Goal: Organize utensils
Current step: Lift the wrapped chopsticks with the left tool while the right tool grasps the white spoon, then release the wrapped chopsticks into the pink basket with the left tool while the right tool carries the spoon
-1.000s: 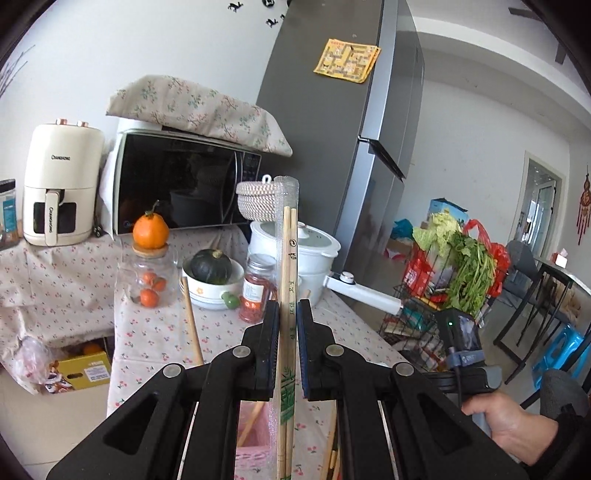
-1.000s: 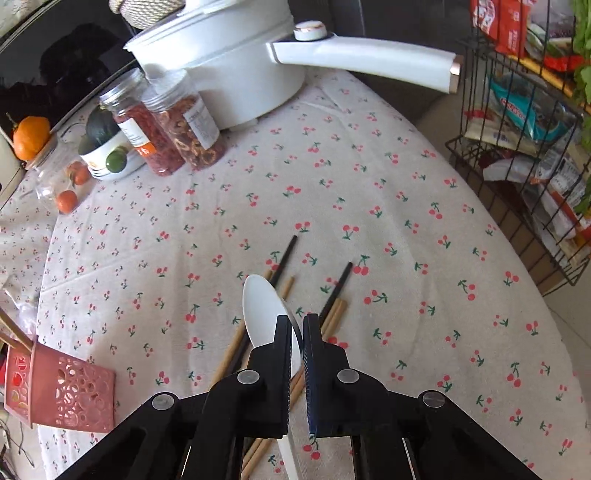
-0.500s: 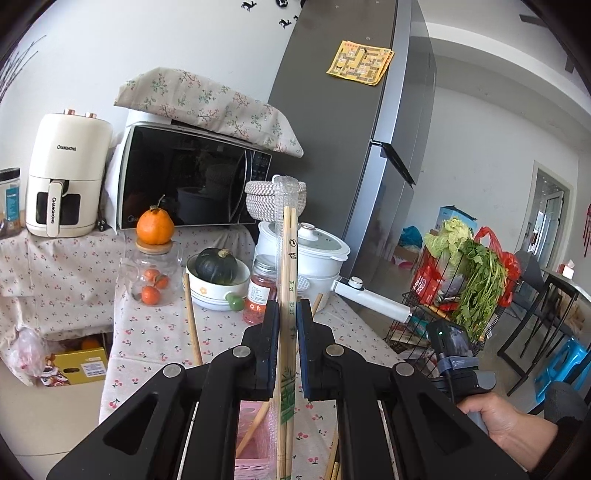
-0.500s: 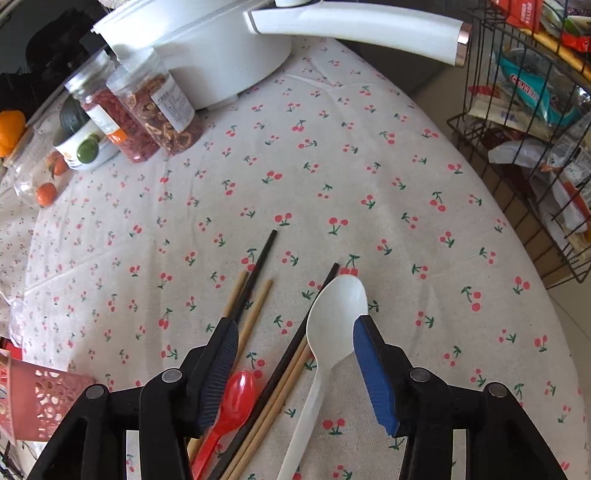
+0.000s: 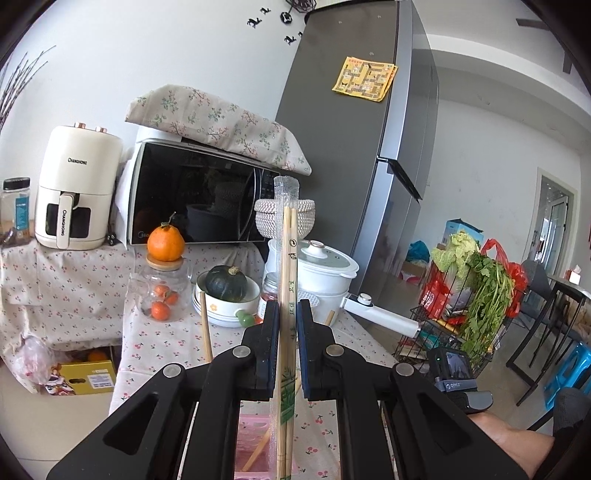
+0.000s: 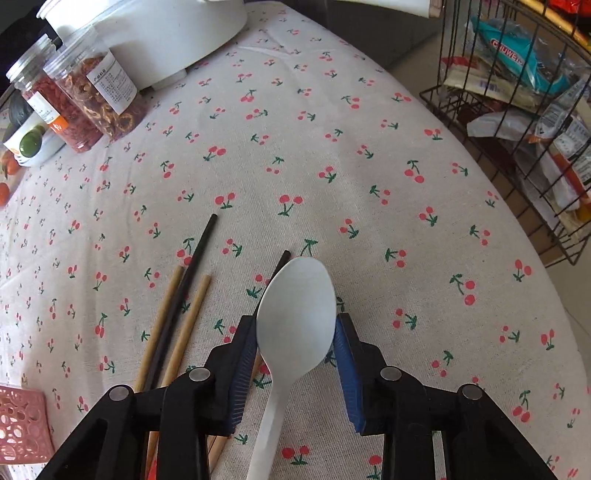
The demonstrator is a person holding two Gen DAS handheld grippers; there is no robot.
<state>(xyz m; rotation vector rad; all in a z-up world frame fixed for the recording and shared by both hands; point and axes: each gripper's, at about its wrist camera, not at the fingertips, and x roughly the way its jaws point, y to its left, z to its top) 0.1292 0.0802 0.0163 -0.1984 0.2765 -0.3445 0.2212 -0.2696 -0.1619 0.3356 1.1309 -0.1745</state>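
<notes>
In the left wrist view my left gripper (image 5: 288, 317) is shut on a pair of bamboo chopsticks in a clear sleeve (image 5: 288, 258), held upright over a pink basket (image 5: 255, 439). In the right wrist view a white plastic spoon (image 6: 295, 310) lies on the cherry-print tablecloth (image 6: 369, 221). My right gripper (image 6: 295, 321) points down at it. Its jaws are closing, and the blue pads meet the two sides of the bowl. To the left of the spoon lie loose black chopsticks (image 6: 192, 273) and wooden chopsticks (image 6: 162, 325).
A corner of the pink basket (image 6: 18, 421) shows at the lower left. Two spice jars (image 6: 96, 96) and a white pot (image 6: 166, 33) stand at the table's far side. A wire basket of packets (image 6: 517, 110) sits past the right edge. A person's hand (image 5: 517, 439) is at lower right.
My right gripper opened wide and let the spoon lie flat on the cloth. It then sank closer and narrowed around the bowl. The left gripper kept its hold and barely moved.
</notes>
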